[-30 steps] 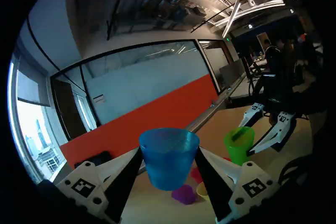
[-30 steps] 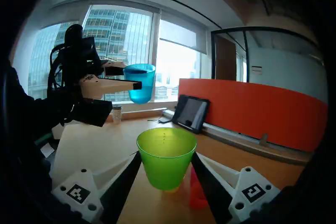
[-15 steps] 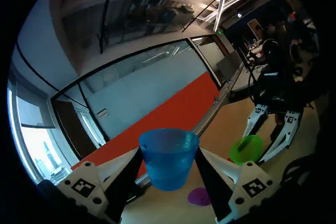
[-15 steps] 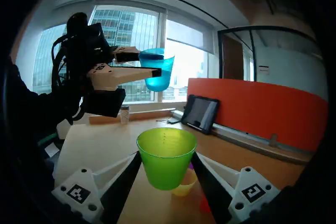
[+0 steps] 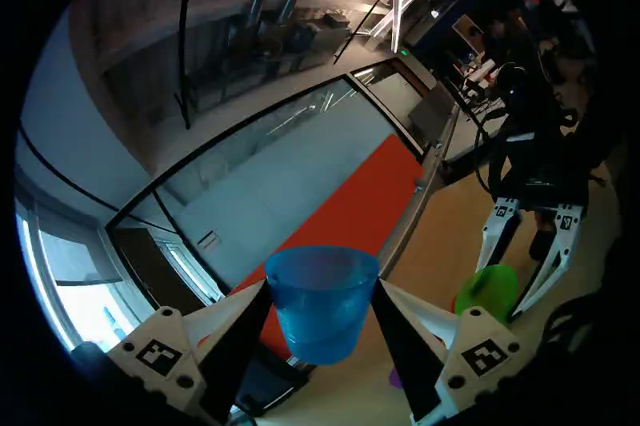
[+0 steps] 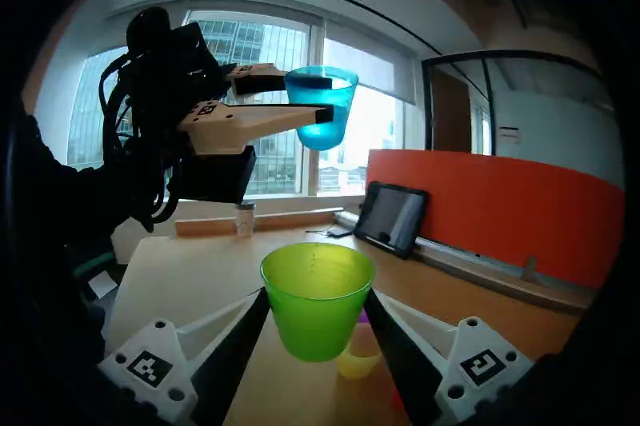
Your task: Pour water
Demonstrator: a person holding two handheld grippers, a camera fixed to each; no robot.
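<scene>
My left gripper [image 5: 320, 306] is shut on a translucent blue cup [image 5: 322, 302], held high in the air and slightly tilted; water shows in its lower part. In the right gripper view that blue cup [image 6: 322, 105] hangs above and a little left of centre, between the left gripper's fingers [image 6: 264, 116]. My right gripper [image 6: 318, 318] is shut on an upright green cup [image 6: 318, 308], open end up, lower than the blue cup. In the left gripper view the green cup [image 5: 488, 290] sits at lower right, between the right gripper's fingers [image 5: 552, 266].
A wooden table [image 6: 184, 282] spreads below. On it lie a small yellow cup [image 6: 356, 360], a purple piece [image 5: 395, 378] and a leaning tablet [image 6: 392, 218]. An orange partition [image 6: 512, 202] runs along the far side. A small jar [image 6: 244, 218] stands by the window.
The left gripper has risen and swung with the blue cup toward a spot above the green cup. The green cup has stayed steady in the right gripper.
</scene>
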